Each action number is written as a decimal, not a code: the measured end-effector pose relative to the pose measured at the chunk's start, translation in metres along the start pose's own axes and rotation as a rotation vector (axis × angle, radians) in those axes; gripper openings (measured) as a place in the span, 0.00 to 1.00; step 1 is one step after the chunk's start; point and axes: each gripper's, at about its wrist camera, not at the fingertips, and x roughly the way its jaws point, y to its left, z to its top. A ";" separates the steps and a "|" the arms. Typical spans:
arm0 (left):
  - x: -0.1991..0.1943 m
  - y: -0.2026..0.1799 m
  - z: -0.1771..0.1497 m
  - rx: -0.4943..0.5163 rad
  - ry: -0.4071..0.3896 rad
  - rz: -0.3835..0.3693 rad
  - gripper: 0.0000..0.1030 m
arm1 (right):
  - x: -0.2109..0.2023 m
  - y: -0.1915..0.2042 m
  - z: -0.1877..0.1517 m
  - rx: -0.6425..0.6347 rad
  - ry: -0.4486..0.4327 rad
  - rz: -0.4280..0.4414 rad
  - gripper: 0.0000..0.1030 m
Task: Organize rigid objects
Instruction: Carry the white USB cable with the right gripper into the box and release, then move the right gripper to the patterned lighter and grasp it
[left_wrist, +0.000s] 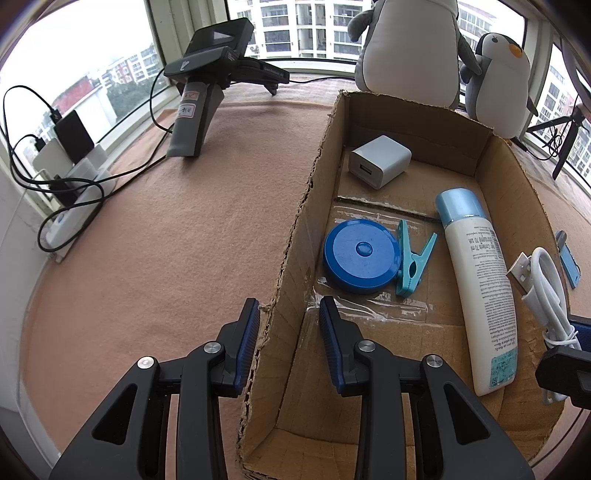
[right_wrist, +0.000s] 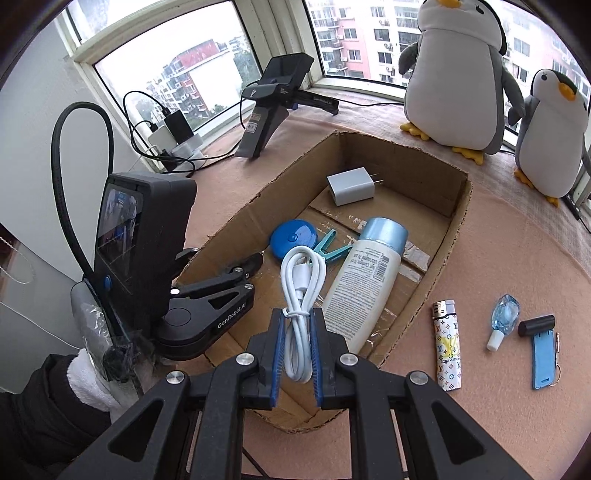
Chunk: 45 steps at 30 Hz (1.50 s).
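corrugated cardboard box (right_wrist: 454, 221), coiled white cable (right_wrist: 301, 291)

Both wrist views steeply down, close, sharing cardboard box (left_wrist: 424, 110) (right_wrist: 458, 206)

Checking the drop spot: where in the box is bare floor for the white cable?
Bare cardboard box floor lies beyond the bottle cap, right of the charger, and nearest the right gripper holding the cable. Crowded mid-floor: tape measure, clothespin, bottle.

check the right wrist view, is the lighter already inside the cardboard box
No, the lighter lies on the cloth outside the cardboard box, beside its wall.
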 end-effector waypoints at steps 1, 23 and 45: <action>0.000 0.000 0.000 0.000 0.000 0.000 0.30 | 0.001 0.001 0.000 -0.004 0.003 -0.002 0.12; 0.001 -0.001 0.000 0.000 -0.002 -0.001 0.30 | -0.007 0.005 0.001 -0.045 -0.028 -0.066 0.31; 0.001 -0.001 0.000 0.009 -0.002 0.011 0.30 | -0.066 -0.128 -0.045 0.190 -0.067 -0.219 0.37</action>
